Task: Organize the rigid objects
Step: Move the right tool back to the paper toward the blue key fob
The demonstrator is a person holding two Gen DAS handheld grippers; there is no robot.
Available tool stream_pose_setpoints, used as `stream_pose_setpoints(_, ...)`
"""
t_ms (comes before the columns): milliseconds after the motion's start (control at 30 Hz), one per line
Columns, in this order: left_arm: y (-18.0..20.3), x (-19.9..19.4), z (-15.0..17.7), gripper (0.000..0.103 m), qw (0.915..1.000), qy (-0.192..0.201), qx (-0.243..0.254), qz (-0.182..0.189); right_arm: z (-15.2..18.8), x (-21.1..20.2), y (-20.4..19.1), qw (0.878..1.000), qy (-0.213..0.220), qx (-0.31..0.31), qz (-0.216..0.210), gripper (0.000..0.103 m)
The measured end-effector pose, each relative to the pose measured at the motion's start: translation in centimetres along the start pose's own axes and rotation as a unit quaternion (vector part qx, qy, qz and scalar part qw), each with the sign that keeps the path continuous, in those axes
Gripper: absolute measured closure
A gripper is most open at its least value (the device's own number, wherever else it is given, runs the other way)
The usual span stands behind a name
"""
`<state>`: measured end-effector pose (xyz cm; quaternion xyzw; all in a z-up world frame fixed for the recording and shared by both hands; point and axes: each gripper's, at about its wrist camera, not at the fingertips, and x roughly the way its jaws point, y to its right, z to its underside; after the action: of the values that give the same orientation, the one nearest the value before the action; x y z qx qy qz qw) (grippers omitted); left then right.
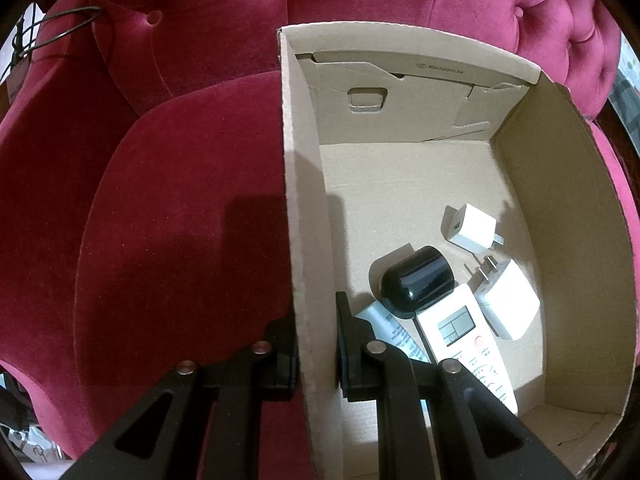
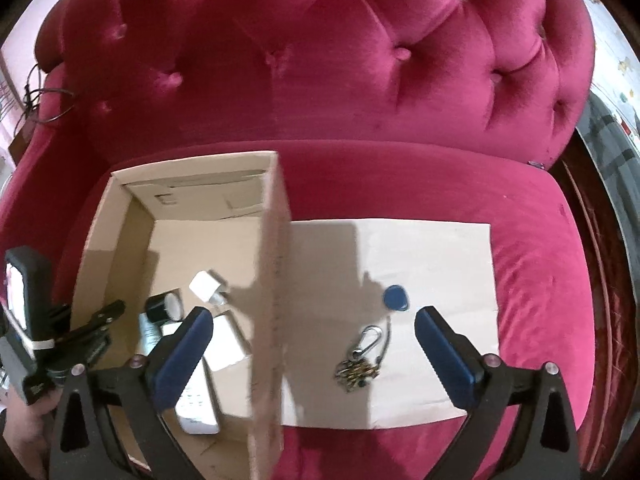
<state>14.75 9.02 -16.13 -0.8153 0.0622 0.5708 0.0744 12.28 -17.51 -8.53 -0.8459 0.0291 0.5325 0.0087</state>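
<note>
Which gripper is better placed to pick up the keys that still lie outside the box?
Right. The right gripper is open just above the keys on the cardboard sheet. The left gripper straddles the box wall, seemingly steadying it.

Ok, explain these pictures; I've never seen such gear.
A person holds a two-fingered clamp in each hand, each with a forward camera. The left camera shows the left hand-held gripper pinching the wall of an open brown cardboard box holding a white remote control, a black round-topped cylinder and two white plug adapters. The right camera shows the right hand-held gripper, open and empty, above a bunch of keys on a silver carabiner and a blue key fob on a flat cardboard sheet on the red velvet sofa.
</note>
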Motion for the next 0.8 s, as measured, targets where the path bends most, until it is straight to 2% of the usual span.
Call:
stream_pose_setpoints(367, 0.2, 0.0, 0.0, 0.088, 1.0, 0.0, 0.002, -0.003, 0.7, 4.4, 4.5, 1.0, -0.013, 0.011, 0.025, 0.0)
stream_pose_setpoints(800, 0.5, 0.0, 0.0, 0.088, 0.9999, 0.0, 0.006, -0.009, 1.6, 10.2, 7.9, 0.998, -0.04, 0.026, 0.029, 0.0)
